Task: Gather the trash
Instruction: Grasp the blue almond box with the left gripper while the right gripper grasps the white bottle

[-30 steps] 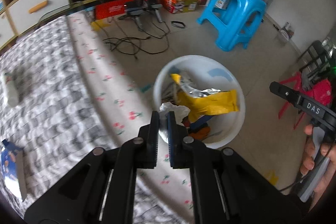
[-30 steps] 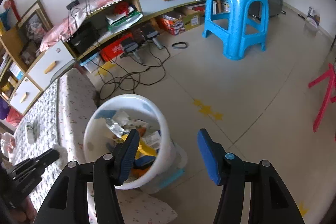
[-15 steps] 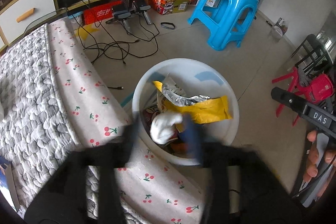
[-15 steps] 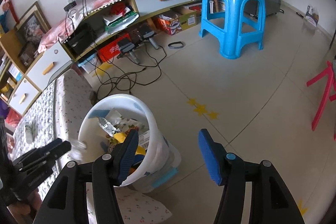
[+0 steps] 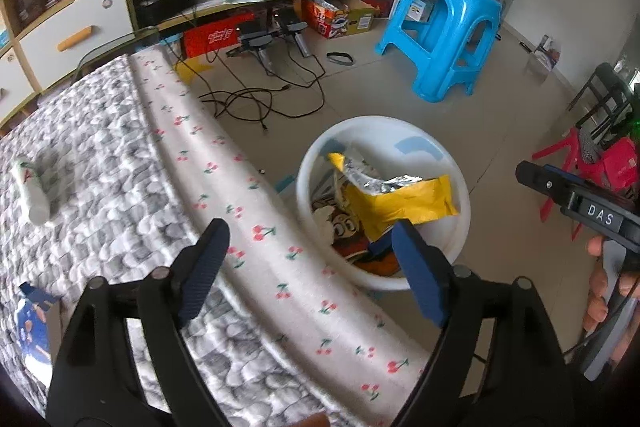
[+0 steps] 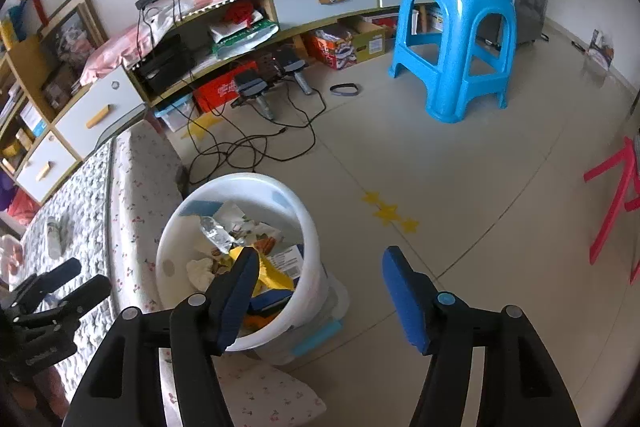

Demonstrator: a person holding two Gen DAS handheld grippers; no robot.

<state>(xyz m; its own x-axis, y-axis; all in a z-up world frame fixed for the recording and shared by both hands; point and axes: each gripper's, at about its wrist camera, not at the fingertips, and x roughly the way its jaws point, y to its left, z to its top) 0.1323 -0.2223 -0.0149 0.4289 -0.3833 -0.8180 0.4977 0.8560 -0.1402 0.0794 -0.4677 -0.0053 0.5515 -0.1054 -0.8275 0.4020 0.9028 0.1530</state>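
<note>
A white bin [image 5: 420, 131] stands on the floor against the bed, holding a yellow foil wrapper [image 5: 404, 203], a white crumpled tissue [image 5: 322, 217] and other trash. My left gripper [image 5: 310, 269] is open and empty above the bed's edge, just left of the bin. The bin also shows in the right wrist view [image 6: 240, 187], with the tissue [image 6: 200, 271] inside. My right gripper [image 6: 320, 291] is open and empty above the bin's right side. On the bed lie a white bottle [image 5: 30, 191] and a blue packet [image 5: 34, 327].
The bed [image 5: 120, 155] has a grey quilt and cherry-print edge. A blue stool [image 6: 454, 43] stands on the floor beyond. Black cables [image 6: 248, 147] trail from a low cabinet [image 6: 200, 39]. A red chair [image 6: 612, 195] is at the right.
My left gripper was shut on the white tissue over the bin; it opened, the tissue dropped into the bin, and the gripper pulled back over the bed. The right gripper barely moved.
</note>
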